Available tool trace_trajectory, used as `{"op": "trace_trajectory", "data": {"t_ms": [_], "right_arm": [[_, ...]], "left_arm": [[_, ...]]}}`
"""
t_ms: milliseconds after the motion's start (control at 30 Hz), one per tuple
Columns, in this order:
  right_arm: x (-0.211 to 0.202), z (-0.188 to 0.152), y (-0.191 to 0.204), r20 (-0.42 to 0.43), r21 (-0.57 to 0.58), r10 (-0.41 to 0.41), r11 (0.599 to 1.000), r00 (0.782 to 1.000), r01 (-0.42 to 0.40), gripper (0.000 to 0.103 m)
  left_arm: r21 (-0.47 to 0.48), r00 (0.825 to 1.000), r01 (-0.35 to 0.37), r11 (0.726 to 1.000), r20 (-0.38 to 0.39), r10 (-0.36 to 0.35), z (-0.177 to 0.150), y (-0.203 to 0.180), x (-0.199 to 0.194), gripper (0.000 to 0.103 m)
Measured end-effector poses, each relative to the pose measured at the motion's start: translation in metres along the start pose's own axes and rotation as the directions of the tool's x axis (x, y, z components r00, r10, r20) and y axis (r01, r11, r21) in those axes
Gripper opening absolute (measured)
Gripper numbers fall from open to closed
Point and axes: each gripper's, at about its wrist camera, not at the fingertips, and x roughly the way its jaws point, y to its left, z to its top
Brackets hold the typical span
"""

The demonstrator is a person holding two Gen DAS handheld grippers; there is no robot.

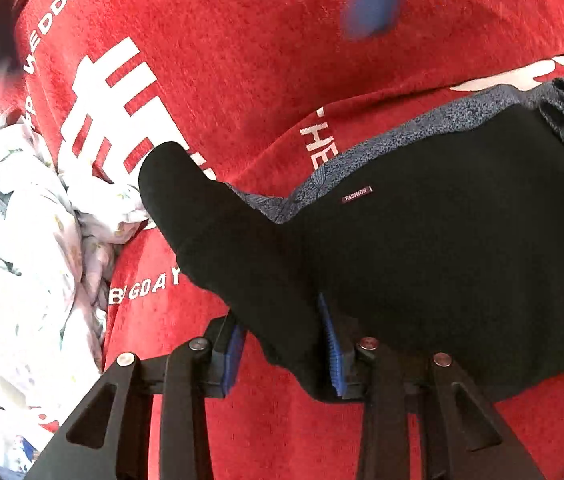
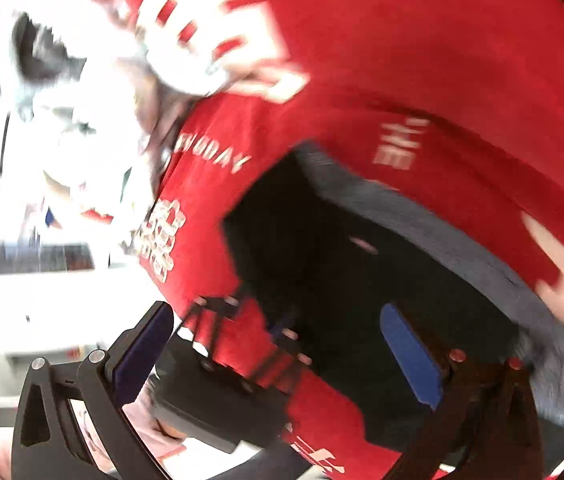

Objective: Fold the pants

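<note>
The black pants [image 1: 422, 248] lay on a red cloth [image 1: 242, 60] printed with white lettering, their grey-blue patterned lining [image 1: 362, 160] showing along the far edge and a small "FASHION" label [image 1: 357, 195] stitched near it. The left tongs [image 1: 282, 356] stood with their blue pads on either side of a flap of the black fabric that ran between them; the pads had not quite closed, so whether the fabric was pinched could not be told. To the left of the pants, a crumpled pale floral fabric [image 1: 30, 240] lay bunched at the edge of the red cloth. In the blurred right wrist view, the right tongs [image 2: 278, 360] were spread wide apart above the pants [image 2: 342, 280], gripping nothing, with the left tongs [image 2: 250, 344] visible below at the pants' near edge.
</note>
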Motion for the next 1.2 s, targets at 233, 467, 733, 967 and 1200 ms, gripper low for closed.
{"op": "trace_trajectory", "data": {"t_ms": [233,467,733,967,1200], "right_arm": [[0.086,0.041,0.022,-0.187,-0.009,-0.047,0.999,0.981,0.046,0.098],[0.086,0.032,-0.003,-0.173,0.098,0.078,0.993,0.982,-0.062,0.024],[-0.021,-0.027,-0.025,0.077,0.083,0.256,0.961,0.963,-0.262,0.025],[-0.122,-0.122,-0.081,0.348,0.1,0.316,0.923,0.882,-0.371,0.025],[-0.177,-0.232,-0.164,0.526,0.173,0.287,0.886,0.801,-0.431,0.025]], "left_arm": [[-0.009,1.0,-0.001,1.0,0.004,0.001,-0.001,-0.008,0.001,0.037],[-0.043,0.998,0.027,0.999,0.049,-0.025,0.002,-0.006,-0.017,0.037],[-0.045,0.968,0.11,0.993,0.231,-0.096,0.036,-0.007,-0.11,0.037],[0.046,0.915,0.225,0.973,0.332,-0.228,0.073,-0.055,-0.183,0.037],[0.25,0.86,0.267,0.931,0.374,-0.347,0.092,-0.158,-0.238,0.037]]}}
